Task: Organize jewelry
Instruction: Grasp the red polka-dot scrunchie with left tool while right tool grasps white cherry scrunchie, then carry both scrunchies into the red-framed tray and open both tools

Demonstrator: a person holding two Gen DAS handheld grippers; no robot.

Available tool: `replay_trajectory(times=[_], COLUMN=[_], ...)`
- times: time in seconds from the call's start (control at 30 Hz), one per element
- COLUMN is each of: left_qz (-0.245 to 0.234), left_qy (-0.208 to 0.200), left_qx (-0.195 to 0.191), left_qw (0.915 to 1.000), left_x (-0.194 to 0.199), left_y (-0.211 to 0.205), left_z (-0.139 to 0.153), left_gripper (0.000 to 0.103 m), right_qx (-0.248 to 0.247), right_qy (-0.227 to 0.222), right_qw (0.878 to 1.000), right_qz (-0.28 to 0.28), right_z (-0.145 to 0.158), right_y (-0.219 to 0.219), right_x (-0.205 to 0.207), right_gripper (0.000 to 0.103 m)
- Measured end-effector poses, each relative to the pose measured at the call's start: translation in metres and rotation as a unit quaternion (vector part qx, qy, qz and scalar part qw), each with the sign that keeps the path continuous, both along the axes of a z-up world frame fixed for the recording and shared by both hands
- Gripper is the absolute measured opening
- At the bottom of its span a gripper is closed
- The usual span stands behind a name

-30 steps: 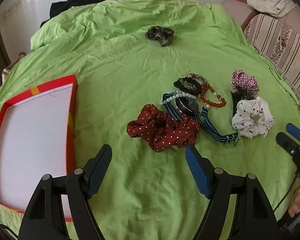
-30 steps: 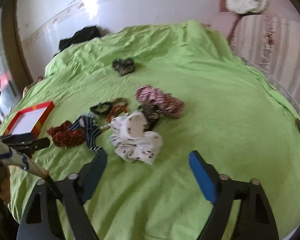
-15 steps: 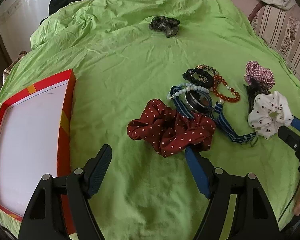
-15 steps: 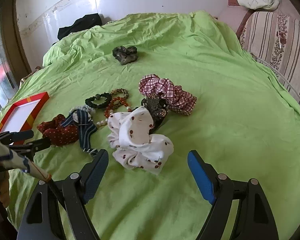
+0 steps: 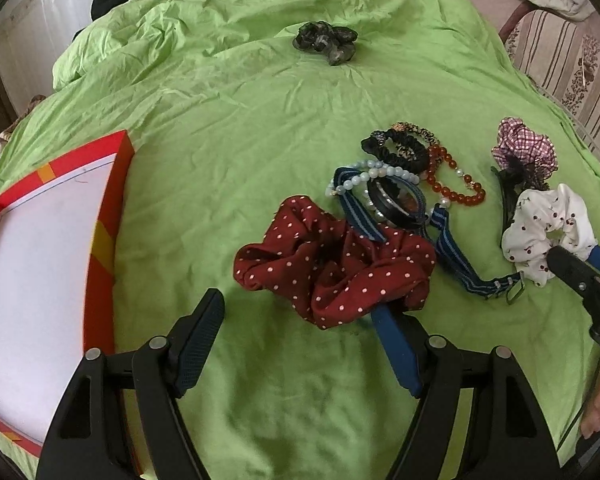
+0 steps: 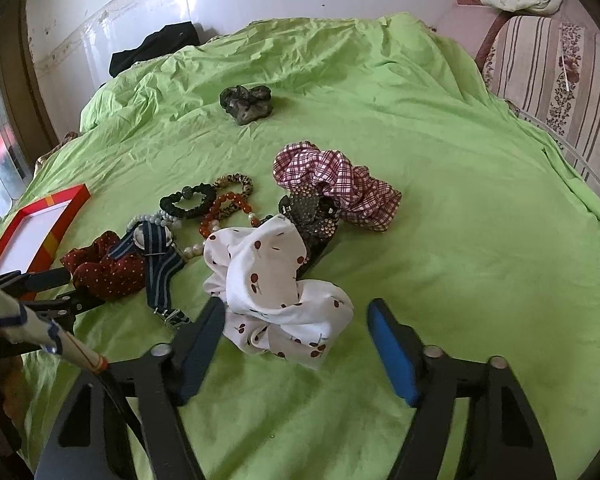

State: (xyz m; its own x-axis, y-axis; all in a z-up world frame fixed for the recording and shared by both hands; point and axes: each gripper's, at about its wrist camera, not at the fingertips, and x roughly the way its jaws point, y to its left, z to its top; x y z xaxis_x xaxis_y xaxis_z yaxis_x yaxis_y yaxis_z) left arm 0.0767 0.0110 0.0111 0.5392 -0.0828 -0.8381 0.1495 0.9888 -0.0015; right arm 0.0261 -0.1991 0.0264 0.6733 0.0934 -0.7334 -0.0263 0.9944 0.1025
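My left gripper hangs low over the green bedcover, its jaws closing. The near edge of the dark red polka-dot scrunchie lies between them, but the left finger stands apart from it. My right gripper is closing around the near part of the white cherry-print scrunchie; only its left finger touches the cloth. Behind these lie a watch on a blue striped strap, a pale bead bracelet, an amber bead bracelet, a black hair tie and a plaid scrunchie.
A red box with a white inside lies at the left on the bedcover. A camouflage scrunchie sits alone farther back. A dark studded hair clip rests by the plaid scrunchie. A striped sofa borders the bed's right side.
Both grippers have come down and forward onto their scrunchies, and both pairs of jaws have narrowed. Nothing on the bedcover has shifted.
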Motion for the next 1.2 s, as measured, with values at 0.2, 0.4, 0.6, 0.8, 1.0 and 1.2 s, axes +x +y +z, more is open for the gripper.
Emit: replay_trajectory(times=[0.2, 0.4, 0.6, 0.8, 1.0, 1.2], left_qz=[0.000, 0.004, 0.011, 0.049, 0.118, 0.177], left_qy=[-0.002, -0.052, -0.094, -0.121, -0.130, -0.128], left_qx=[-0.025, -0.057, -0.085, -0.105, -0.091, -0.076], left_qw=[0.9997, 0.9970, 0.9919, 0.9859, 0.9802, 0.9728], left_x=[-0.010, -0.044, -0.073, -0.094, -0.084, -0.059], left_y=[0.005, 0.020, 0.043, 0.090, 0.156, 0.221], left_z=[0.009, 0.053, 0.093, 0.116, 0.118, 0.104], left_gripper=[0.003, 0.003, 0.003, 0.003, 0.003, 0.003], right_qx=[0.040, 0.058, 0.072, 0.111, 0.147, 0.151], right_qy=[0.016, -0.004, -0.023, -0.026, -0.001, 0.030], right_qw=[0.999, 0.998, 0.997, 0.992, 0.983, 0.975], right_qz=[0.004, 0.008, 0.022, 0.053, 0.108, 0.158], right_z=[0.002, 0.023, 0.047, 0.069, 0.081, 0.085], right_y=[-0.005, -0.006, 0.001, 0.015, 0.057, 0.128], right_x=[-0.005, -0.026, -0.047, -0.059, -0.050, -0.023], right_gripper=[0.020, 0.015, 0.015, 0.015, 0.015, 0.015])
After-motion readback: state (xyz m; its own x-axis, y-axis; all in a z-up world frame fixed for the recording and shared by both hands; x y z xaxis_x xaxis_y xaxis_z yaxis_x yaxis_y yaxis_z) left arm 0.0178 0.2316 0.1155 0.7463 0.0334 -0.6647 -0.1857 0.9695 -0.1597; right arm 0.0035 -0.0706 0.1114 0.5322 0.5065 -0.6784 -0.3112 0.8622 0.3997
